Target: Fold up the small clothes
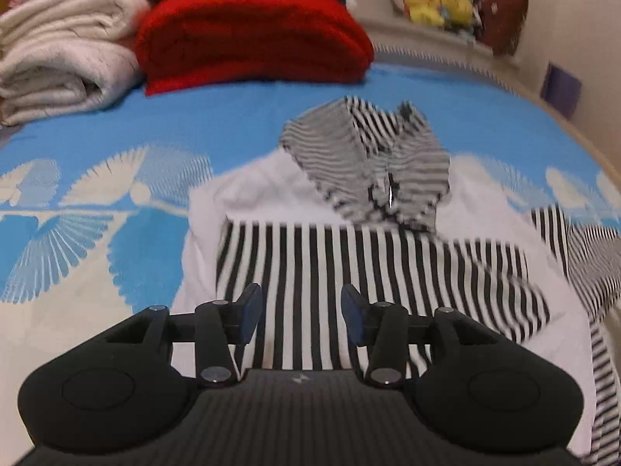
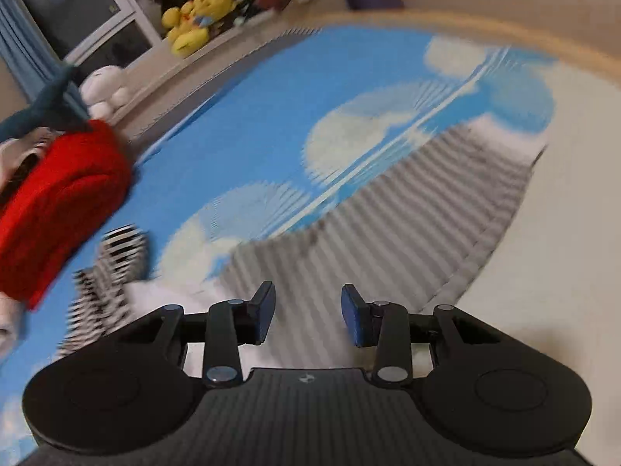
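Observation:
A small black-and-white striped hooded top point(image 1: 372, 256) lies flat on the blue patterned bedspread point(image 1: 194, 124), hood point(image 1: 368, 159) at the far end, white shoulders either side. My left gripper point(image 1: 302, 312) is open and empty, hovering over the striped chest. In the right wrist view a striped part of the top point(image 2: 407, 209), blurred grey, spreads ahead to the right, and the hood point(image 2: 112, 264) shows at the left. My right gripper point(image 2: 308, 316) is open and empty just above that striped cloth.
A folded red blanket point(image 1: 252, 35) and folded cream blankets point(image 1: 66, 50) lie at the far left of the bed. Yellow plush toys point(image 1: 438, 4) sit on a ledge behind. The bed's edge point(image 2: 504, 27) curves past on the right.

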Demonstrator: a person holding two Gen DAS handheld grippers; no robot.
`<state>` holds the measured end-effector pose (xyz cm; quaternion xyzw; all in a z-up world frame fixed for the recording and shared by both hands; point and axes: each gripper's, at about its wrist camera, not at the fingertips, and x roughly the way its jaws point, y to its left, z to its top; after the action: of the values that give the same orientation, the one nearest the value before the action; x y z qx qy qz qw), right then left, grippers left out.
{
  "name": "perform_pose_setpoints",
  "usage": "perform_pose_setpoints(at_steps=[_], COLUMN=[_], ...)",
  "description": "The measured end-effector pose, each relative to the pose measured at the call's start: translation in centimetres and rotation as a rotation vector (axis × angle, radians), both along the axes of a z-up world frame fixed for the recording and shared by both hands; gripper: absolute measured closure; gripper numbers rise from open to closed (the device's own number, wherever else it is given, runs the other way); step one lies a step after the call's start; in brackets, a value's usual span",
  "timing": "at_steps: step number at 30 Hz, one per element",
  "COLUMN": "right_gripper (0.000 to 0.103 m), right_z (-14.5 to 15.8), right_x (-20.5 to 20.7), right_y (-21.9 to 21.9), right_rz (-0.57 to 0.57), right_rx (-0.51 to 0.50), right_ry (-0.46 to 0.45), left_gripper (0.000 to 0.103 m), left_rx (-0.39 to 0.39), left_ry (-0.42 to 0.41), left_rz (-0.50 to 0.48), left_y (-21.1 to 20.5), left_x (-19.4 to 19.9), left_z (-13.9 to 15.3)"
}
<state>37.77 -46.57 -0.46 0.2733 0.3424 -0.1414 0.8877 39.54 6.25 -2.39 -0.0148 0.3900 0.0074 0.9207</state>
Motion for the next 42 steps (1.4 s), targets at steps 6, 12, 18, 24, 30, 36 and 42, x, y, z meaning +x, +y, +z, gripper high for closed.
perform_pose_setpoints(at_steps=[6,12,18,24,30,36,42], right_gripper=[0.063,0.063,0.064,0.068,0.1,0.101,0.102], right_z=[-0.9,-5.1,-8.9,-10.0,-10.4,-3.2,4.9], right_x=[-1.2,-1.3,-0.7,-0.1,0.5,0.0,-3.1], right_y=[-7.9,-13.9,-16.3,-17.1,-16.9,-13.6,-5.7], right_rz=[-0.11,-0.288,-0.362,-0.381,-0.394,-0.398,-0.393], right_rx=[-0.027,0.136,0.212,0.22,0.232,0.136,0.155], right_ry=[0.031,0.032,0.028,-0.016,-0.044,-0.147,-0.188], left_gripper=[0.038,0.038,0.038,0.038,0.038,0.038,0.038], left_rx=[0.007,-0.064,-0.063,-0.065,-0.068,-0.084,-0.055], left_ry=[-0.1,-0.049,-0.044,-0.031,-0.028,-0.025,0.046], left_rz=[0.053,0.007,0.004,-0.001,-0.011,-0.007,0.004], left_y=[-0.2,-0.1,-0.3,-0.2,-0.2,0.2,0.6], left_x=[-0.6,-0.2,-0.3,-0.1,-0.1,-0.2,0.3], left_z=[1.3,1.3,1.2,0.9,0.9,1.2,0.7])
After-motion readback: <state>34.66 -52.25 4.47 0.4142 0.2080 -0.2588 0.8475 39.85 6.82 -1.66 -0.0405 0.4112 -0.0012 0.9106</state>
